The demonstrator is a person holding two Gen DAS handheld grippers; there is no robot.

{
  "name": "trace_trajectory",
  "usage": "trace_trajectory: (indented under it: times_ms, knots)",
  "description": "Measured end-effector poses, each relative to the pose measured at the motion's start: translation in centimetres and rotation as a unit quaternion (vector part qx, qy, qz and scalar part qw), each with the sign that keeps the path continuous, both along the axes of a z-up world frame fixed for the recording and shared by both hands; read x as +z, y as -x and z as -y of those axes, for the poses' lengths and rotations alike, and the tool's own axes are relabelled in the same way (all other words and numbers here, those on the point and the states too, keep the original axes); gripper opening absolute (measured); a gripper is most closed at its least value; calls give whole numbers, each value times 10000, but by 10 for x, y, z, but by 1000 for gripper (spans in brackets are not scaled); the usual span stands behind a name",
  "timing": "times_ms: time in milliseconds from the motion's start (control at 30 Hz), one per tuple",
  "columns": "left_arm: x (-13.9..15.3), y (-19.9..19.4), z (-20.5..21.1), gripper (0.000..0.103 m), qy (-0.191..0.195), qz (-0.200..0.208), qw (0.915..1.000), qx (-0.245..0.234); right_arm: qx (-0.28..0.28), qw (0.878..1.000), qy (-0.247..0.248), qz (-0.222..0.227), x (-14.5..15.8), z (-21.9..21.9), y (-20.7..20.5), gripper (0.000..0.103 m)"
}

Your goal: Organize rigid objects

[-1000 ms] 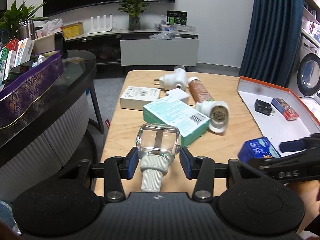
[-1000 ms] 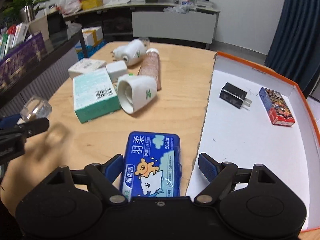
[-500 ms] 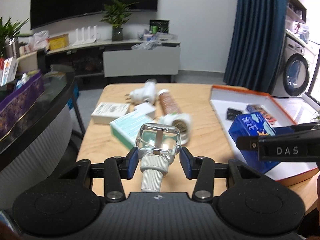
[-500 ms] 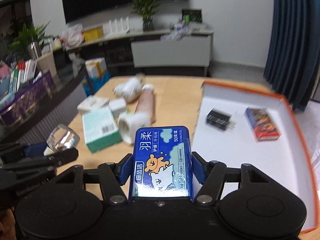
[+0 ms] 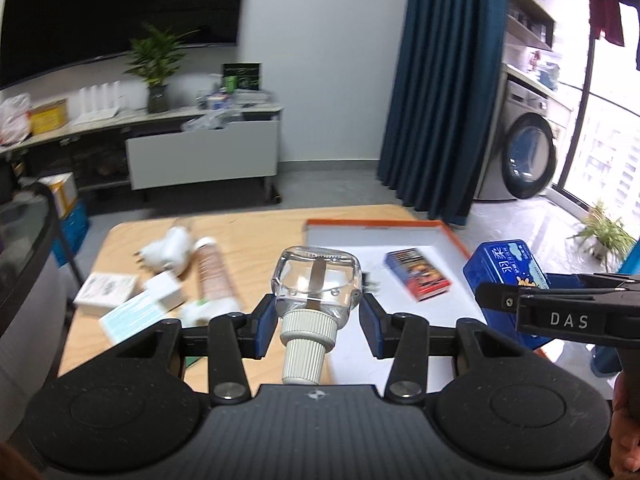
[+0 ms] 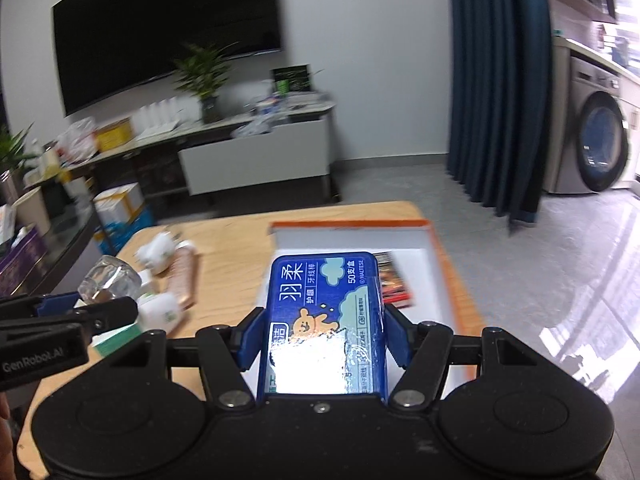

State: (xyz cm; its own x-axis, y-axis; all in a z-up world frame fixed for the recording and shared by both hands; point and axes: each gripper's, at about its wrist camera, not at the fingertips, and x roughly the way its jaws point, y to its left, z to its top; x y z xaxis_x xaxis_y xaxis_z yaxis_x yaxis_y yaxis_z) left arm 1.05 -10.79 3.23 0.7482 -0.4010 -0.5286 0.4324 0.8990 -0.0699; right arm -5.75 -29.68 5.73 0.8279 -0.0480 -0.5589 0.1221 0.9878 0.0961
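- Left gripper (image 5: pixel 316 322): blue pads closed narrow on a clear square glass bottle w/ ribbed white screw cap (image 5: pixel 315 288), cap end toward the camera, held up above the light wooden table (image 5: pixel 256 236).
- Right gripper (image 6: pixel 320 338): jaws have just closed in; blue pads now press both long sides of a flat blue floss-pick box w/ bear cartoon (image 6: pixel 324 320), lifted over the white shallow tray w/ orange rim (image 6: pixel 440 256).
- Left view only: right gripper seen side-on at the right edge, "DAS" on its arm, blue box sticking out ahead of it; also a potted plant on the floor by the window.
- Right view only: box's printed top face, w/ a big white glare patch over the lower half; left gripper seen side-on at lower left w/ the glass bottle poking above it, lettering on its arm.
- Left view shows the red-and-dark small box (image 5: pixel 418 274) lying whole in the tray; in right view it's mostly hidden behind the blue box, only a strip visible.
- A small dark item in the tray sits just behind the bottle in left view – mostly hidden, can't ID.
- Still on the table, left of the tray: brown tube w/ white cap (image 5: pixel 212 268), white plug-in devices (image 5: pixel 168 250), teal-and-white carton (image 5: pixel 134 316), white flat box (image 5: pixel 106 288). All motion-blurred in both views; labels unreadable.
- Teal carton is partly cut off by gripper bodies in both views.
- Bit of a hand (image 5: pixel 624 432) at the lower right edge in left view.
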Motion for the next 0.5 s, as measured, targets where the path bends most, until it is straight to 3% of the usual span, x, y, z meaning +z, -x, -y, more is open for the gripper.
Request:
trace_trajectory:
  times_ms: [500]
  knots:
    - [7, -12, 57, 46, -75, 8, 9996, -289, -298, 9994, -190, 18, -7, 57, 7, 74]
